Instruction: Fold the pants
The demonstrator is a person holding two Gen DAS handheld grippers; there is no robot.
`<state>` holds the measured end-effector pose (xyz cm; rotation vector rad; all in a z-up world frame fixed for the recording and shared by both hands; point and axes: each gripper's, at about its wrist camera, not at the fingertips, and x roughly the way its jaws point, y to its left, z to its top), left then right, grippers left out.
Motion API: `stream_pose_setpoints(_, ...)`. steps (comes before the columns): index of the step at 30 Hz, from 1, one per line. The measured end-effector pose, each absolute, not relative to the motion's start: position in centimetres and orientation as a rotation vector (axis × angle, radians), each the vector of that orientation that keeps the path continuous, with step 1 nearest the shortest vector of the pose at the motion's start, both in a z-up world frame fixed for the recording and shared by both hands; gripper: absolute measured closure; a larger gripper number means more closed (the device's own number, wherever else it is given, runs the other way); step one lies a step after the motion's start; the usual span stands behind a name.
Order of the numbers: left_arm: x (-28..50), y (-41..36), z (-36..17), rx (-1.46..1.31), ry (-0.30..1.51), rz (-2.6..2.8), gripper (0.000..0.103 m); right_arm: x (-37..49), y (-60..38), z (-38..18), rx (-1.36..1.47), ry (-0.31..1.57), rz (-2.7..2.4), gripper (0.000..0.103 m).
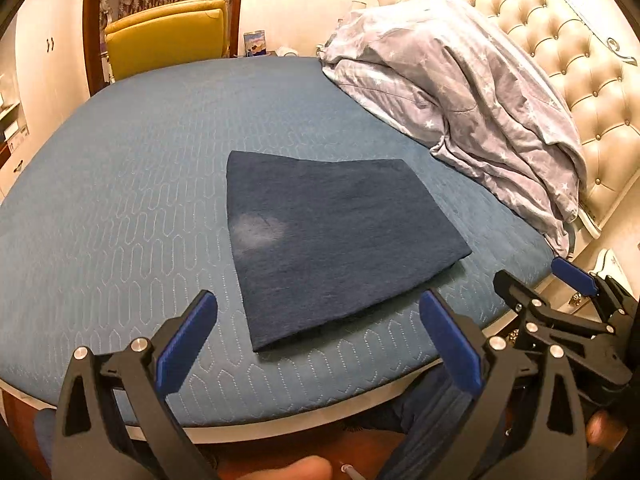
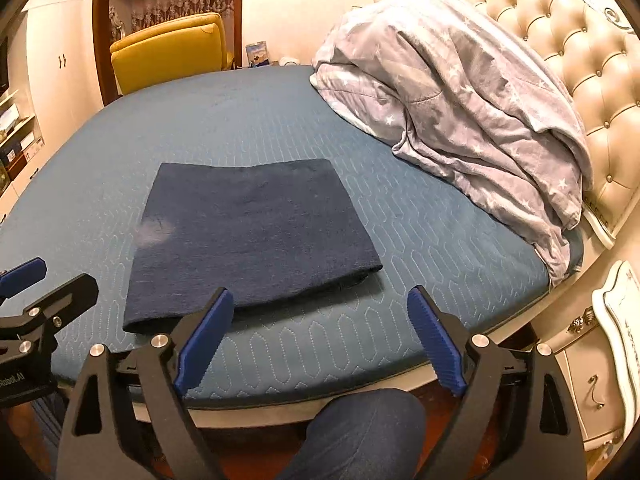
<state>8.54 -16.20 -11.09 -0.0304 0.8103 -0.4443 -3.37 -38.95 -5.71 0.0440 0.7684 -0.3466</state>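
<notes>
Matt dark cloth pants (image 1: pixel 340 240) – quilted mattress (image 1: pixel 140 200) – glossy tufted headboard (image 1: pixel 580 60)

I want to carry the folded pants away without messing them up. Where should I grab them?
Grab the folded pants at the thick rounded fold along the near edge, coming in low from the front of the bed. There the layers join, so they will likely lift together. Both tools, left and right, hang open above that edge.

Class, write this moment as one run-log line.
pants: folded, flat on bed | left gripper: open, empty | right gripper: open, empty | duvet: heaped by headboard
</notes>
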Motion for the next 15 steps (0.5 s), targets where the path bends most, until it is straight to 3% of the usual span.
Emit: stream_pose_setpoints(15, 8.04, -16.82, -10.86, -0.017, 0.806, -0.437, 0.002, -3.98, -39.31, -5.73, 0.063, 0.768, -0.346, 0.017)
